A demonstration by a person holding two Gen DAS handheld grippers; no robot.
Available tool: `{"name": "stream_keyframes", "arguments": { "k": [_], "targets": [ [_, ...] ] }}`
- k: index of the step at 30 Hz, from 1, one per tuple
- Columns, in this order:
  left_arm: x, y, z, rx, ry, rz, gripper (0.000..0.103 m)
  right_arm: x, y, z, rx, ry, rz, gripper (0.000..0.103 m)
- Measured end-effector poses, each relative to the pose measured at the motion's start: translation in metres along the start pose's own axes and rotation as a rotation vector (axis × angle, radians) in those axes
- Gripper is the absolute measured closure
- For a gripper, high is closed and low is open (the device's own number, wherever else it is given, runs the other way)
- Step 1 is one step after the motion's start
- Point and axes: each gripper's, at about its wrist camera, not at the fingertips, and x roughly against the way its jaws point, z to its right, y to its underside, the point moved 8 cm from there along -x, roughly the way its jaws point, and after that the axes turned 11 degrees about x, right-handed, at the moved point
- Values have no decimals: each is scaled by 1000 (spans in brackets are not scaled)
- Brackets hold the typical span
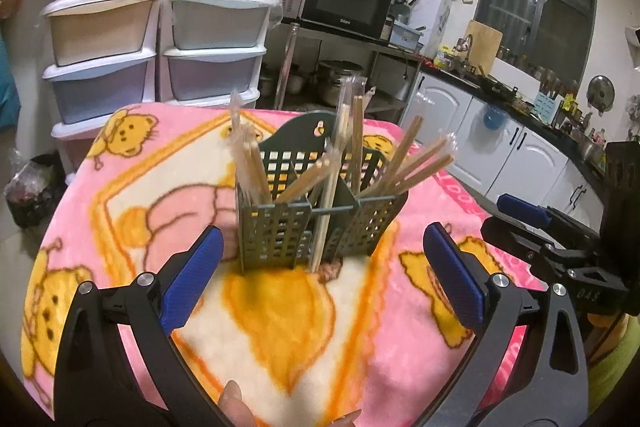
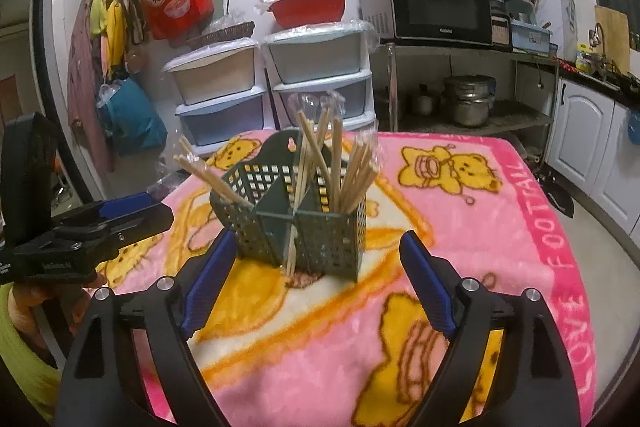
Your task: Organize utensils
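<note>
Dark green plastic, a perforated basket [image 1: 280, 227] standing upright right in the middle of the desk [image 1: 420, 367], which is draped in a pink blanket [image 1: 132, 219] printed with yellow bears. The basket is split into compartments and wooden chopsticks [image 1: 404, 163] stick out of them in bunches: one bunch on the left side, a few tall ones near the middle divider, and a fan of them leaning out to the right. Some wear clear wrappers at the top. One pair [image 1: 326, 227] runs down the front at the divider, but whether it sits inside or just outside the wall, I cannot tell.

Left claw [image 1: 324, 279] is released, its blue pads [image 1: 192, 279] spread wide apart with nothing between them, hovering just short of the basket. From the right wrist view the right claw [image 2: 318, 281] is released too, its blue pads [image 2: 210, 287] wide, framing the basket [image 2: 320, 239] without touching it, the chopsticks [image 2: 360, 175] rising beyond. Each claw shows up at the edge of the other's view, off to the side of the basket.

Behind the desk stand stacked plastic drawers [image 2: 320, 75] with a red bowl [image 2: 308, 7] on top, and a black microwave [image 2: 440, 7] sits on a metal rack beside them
</note>
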Motion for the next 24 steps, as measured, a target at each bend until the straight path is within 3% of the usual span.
{"name": "stream_keyframes", "arguments": {
  "k": [4,24],
  "targets": [
    [-2,9,-3,3,-3,0,11,-2,12,-1,0,8,-10,16],
    [7,40,-4,-6,-4,87,11,-9,54,-1,6,85,-8,16]
  ]
}}
